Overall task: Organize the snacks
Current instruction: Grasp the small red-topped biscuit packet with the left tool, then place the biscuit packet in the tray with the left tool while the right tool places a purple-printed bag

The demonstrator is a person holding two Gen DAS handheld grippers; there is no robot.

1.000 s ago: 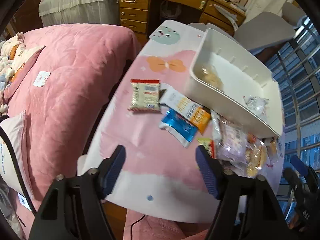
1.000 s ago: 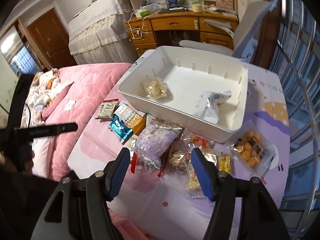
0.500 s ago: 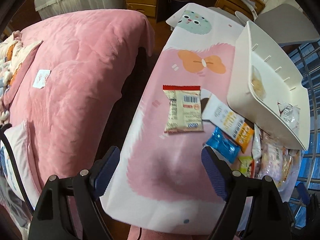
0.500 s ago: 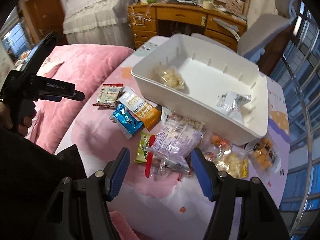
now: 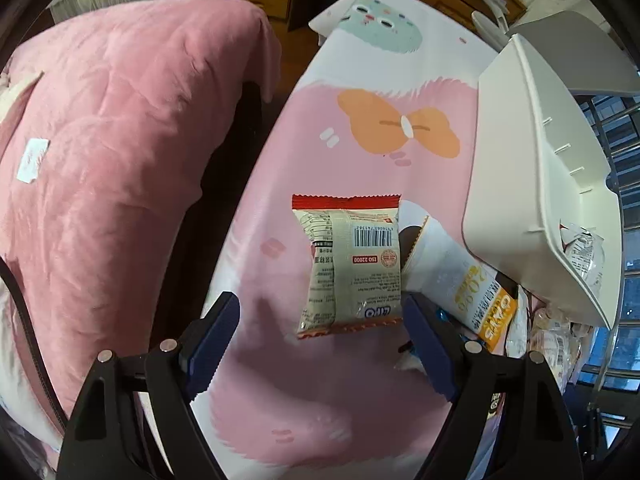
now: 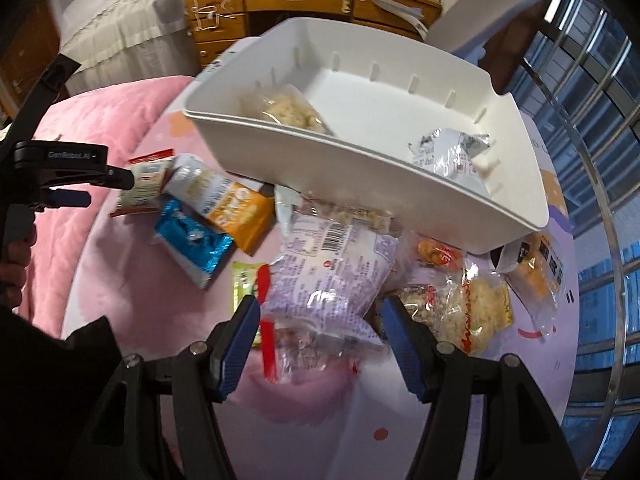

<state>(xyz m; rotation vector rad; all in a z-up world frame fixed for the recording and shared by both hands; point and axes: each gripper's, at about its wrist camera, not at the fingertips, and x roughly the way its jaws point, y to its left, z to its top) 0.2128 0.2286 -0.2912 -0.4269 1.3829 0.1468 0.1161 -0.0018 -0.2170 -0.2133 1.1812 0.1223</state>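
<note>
Snacks scattered on pink printed tablecloth (image 5: 360, 392) beside white rectangular plastic bin (image 6: 400, 184); two packets already inside bin

Left gripper (image 5: 320, 336) spread wide, empty, over cream foil packet with red top edge (image 5: 350, 264) lying well left of bin

Right gripper (image 6: 318, 332) parted, nothing clamped, over lilac clear-plastic bag (image 6: 332, 276) just in front of bin wall

Risks: slick foil may slip from pads; lilac bag overlaps neighbours, so closing may pinch red-striped wrapper (image 6: 266, 320) too; both packets limp, may snag bin rim
</note>
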